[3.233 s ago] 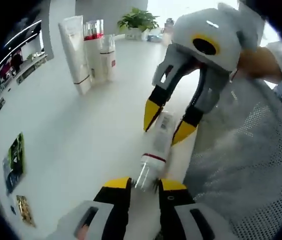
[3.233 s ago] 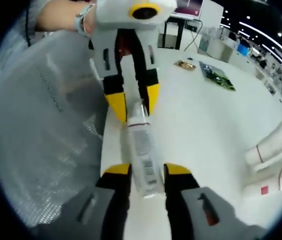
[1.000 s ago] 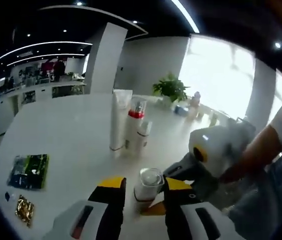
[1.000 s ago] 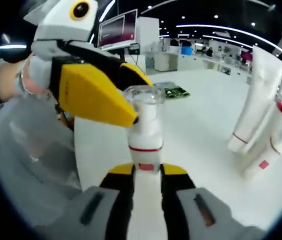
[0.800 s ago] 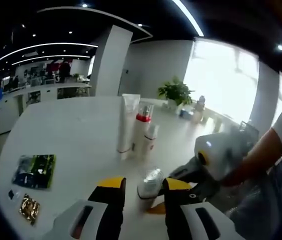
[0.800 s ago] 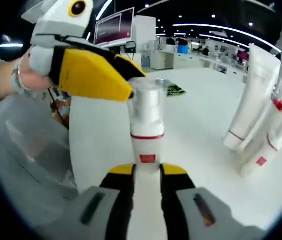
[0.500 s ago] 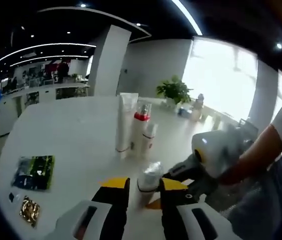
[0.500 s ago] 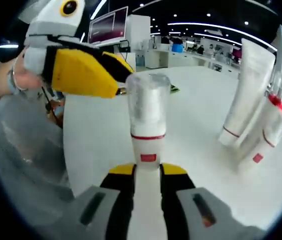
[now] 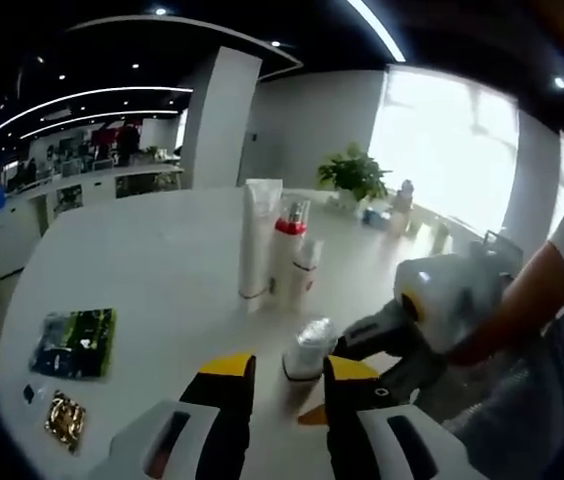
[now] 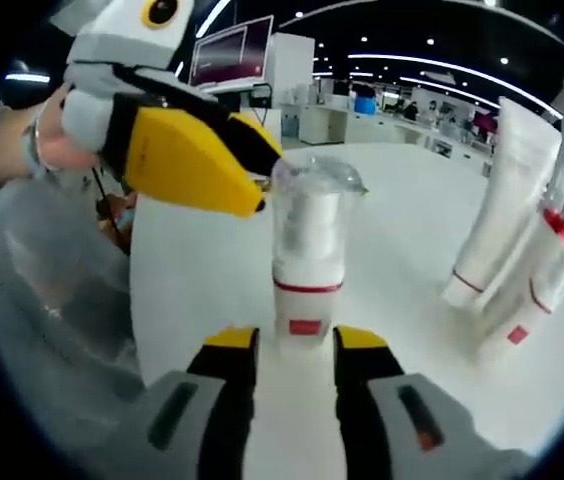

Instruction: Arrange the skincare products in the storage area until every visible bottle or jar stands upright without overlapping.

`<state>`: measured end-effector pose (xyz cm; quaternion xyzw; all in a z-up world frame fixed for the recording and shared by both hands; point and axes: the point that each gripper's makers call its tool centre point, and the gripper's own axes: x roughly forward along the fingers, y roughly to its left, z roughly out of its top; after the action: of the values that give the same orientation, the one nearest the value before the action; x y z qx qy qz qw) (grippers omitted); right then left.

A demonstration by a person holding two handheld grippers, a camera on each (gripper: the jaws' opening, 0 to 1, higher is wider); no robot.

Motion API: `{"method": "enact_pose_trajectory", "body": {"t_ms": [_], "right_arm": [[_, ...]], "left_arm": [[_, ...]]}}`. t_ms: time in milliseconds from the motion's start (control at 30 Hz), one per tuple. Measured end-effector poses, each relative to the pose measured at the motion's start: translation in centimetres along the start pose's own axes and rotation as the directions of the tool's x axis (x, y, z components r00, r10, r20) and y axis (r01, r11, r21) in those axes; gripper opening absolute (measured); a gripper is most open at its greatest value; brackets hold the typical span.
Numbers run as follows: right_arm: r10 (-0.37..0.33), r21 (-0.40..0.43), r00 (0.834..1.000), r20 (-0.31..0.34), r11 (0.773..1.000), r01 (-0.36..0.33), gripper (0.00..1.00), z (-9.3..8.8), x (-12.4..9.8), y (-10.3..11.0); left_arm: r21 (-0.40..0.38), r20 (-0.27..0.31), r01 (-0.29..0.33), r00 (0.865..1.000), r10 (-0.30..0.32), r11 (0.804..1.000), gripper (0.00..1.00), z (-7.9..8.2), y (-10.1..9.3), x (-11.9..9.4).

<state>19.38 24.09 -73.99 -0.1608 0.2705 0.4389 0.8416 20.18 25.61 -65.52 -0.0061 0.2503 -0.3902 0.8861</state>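
A white pump bottle [image 10: 307, 250] with a clear cap and a red band stands upright on the white table [image 10: 412, 270]. My right gripper [image 10: 295, 345] is open, with its yellow tips on either side of the bottle's base and a small gap on each side. In the left gripper view the bottle's cap [image 9: 310, 350] sits just beyond the tips of my left gripper [image 9: 289, 368], which stands open. One yellow finger [image 10: 187, 160] of the left gripper reaches to the cap's left side. A tall white tube [image 9: 259, 240], a red-collared bottle [image 9: 284, 255] and a small white bottle [image 9: 304, 275] stand upright close together farther back.
A green packet [image 9: 72, 340] and a small gold packet [image 9: 65, 420] lie on the table's left side. A potted plant [image 9: 355, 175] stands at the far end. A person's forearm [image 9: 532, 310] and mesh-covered clothing [image 10: 42, 300] are at the near table edge.
The bottle went from lying on the table to standing upright. My right gripper's jaws have since spread and drawn back from its body. The left jaws have widened slightly around the cap.
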Motion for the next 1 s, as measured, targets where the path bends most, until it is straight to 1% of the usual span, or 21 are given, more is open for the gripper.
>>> {"method": "enact_pose_trajectory", "body": {"t_ms": [33, 67, 100, 133, 167, 200, 267, 333, 367, 400, 467, 533, 600, 633, 733, 767, 800, 867, 933, 1000], "right_arm": [[0.000, 0.006, 1.000, 0.005, 1.000, 0.000, 0.27, 0.2, 0.0, 0.0], [-0.012, 0.009, 1.000, 0.012, 1.000, 0.012, 0.23, 0.3, 0.1, -0.2], [-0.030, 0.004, 0.999, 0.011, 1.000, 0.030, 0.21, 0.4, 0.1, -0.5], [-0.049, 0.020, 0.999, 0.013, 0.999, 0.049, 0.21, 0.4, 0.2, -0.8], [-0.051, 0.017, 0.999, 0.017, 0.999, 0.050, 0.21, 0.4, 0.3, -1.0], [-0.077, 0.048, 0.997, 0.016, 0.996, 0.076, 0.21, 0.3, 0.3, -1.5], [-0.117, 0.060, 0.993, 0.013, 0.991, 0.116, 0.21, 0.1, 0.1, -2.4], [-0.135, 0.078, 0.991, 0.014, 0.988, 0.134, 0.21, 0.0, 0.0, -3.0], [-0.172, 0.095, 0.985, 0.010, 0.981, 0.171, 0.21, -0.1, -0.2, -4.0], [-0.181, 0.098, 0.983, 0.009, 0.979, 0.180, 0.21, -0.1, -0.3, -4.2], [-0.220, 0.121, 0.975, 0.000, 0.968, 0.219, 0.21, -0.4, -0.4, -5.4], [-0.282, 0.161, 0.959, -0.013, 0.946, 0.280, 0.21, -0.6, -0.6, -7.3], [-0.337, 0.180, 0.941, -0.025, 0.925, 0.336, 0.21, -0.8, -0.7, -8.8], [-0.346, 0.181, 0.938, -0.028, 0.921, 0.345, 0.21, -0.9, -0.7, -9.1], [-0.398, 0.217, 0.917, -0.042, 0.892, 0.397, 0.21, -1.0, -0.6, -10.6], [-0.415, 0.236, 0.909, -0.048, 0.879, 0.414, 0.21, -1.0, -0.6, -11.0], [-0.417, 0.244, 0.907, -0.052, 0.876, 0.417, 0.21, -1.0, -0.5, -11.3], [-0.433, 0.252, 0.899, -0.065, 0.865, 0.435, 0.21, -1.0, -0.4, -11.8], [-0.429, 0.248, 0.901, -0.060, 0.868, 0.430, 0.22, -1.0, -0.4, -11.7], [-0.412, 0.236, 0.909, -0.060, 0.879, 0.414, 0.30, -0.9, -0.4, -11.3]], "left_arm": [[-0.001, -0.002, -0.005, 1.000, 0.005, 1.000, 0.29, 0.0, 0.1, 0.0], [0.000, -0.004, -0.009, 1.000, 0.009, 1.000, 0.28, -0.1, 0.2, 0.0], [0.000, -0.005, -0.011, 1.000, 0.011, 1.000, 0.28, -0.1, 0.2, -0.1], [-0.002, -0.012, -0.018, 1.000, 0.018, 1.000, 0.28, -0.2, 0.4, -0.1], [-0.008, -0.015, -0.024, 1.000, 0.024, 1.000, 0.28, -0.3, 0.5, -0.1], [-0.015, -0.018, -0.031, 0.999, 0.031, 0.999, 0.28, -0.3, 0.7, -0.2], [-0.025, -0.016, -0.043, 0.999, 0.042, 0.999, 0.28, -0.3, 1.0, -0.3], [-0.035, -0.013, -0.051, 0.999, 0.050, 0.998, 0.27, -0.2, 1.2, -0.5], [-0.041, -0.012, -0.054, 0.998, 0.054, 0.998, 0.27, -0.2, 1.3, -0.5], [-0.048, -0.012, -0.060, 0.998, 0.060, 0.997, 0.27, -0.2, 1.5, -0.6], [-0.052, -0.015, -0.069, 0.998, 0.069, 0.996, 0.27, -0.2, 1.6, -0.6], [-0.055, -0.018, -0.074, 0.997, 0.074, 0.996, 0.27, -0.3, 1.7, -0.7], [-0.064, -0.019, -0.080, 0.997, 0.079, 0.995, 0.26, -0.3, 1.9, -0.7], [-0.067, -0.019, -0.081, 0.997, 0.080, 0.994, 0.26, -0.3, 1.9, -0.8], [-0.082, -0.027, -0.090, 0.996, 0.088, 0.993, 0.26, -0.4, 2.1, -0.7], [-0.082, -0.033, -0.093, 0.995, 0.090, 0.992, 0.26, -0.5, 2.2, -0.6], [-0.082, -0.035, -0.093, 0.995, 0.090, 0.992, 0.26, -0.6, 2.2, -0.6], [-0.077, -0.041, -0.094, 0.995, 0.091, 0.993, 0.26, -0.7, 2.1, -0.5], [-0.075, -0.045, -0.094, 0.995, 0.091, 0.993, 0.26, -0.8, 2.1, -0.5], [-0.068, -0.048, -0.097, 0.994, 0.094, 0.993, 0.26, -0.9, 2.0, -0.4]]}}
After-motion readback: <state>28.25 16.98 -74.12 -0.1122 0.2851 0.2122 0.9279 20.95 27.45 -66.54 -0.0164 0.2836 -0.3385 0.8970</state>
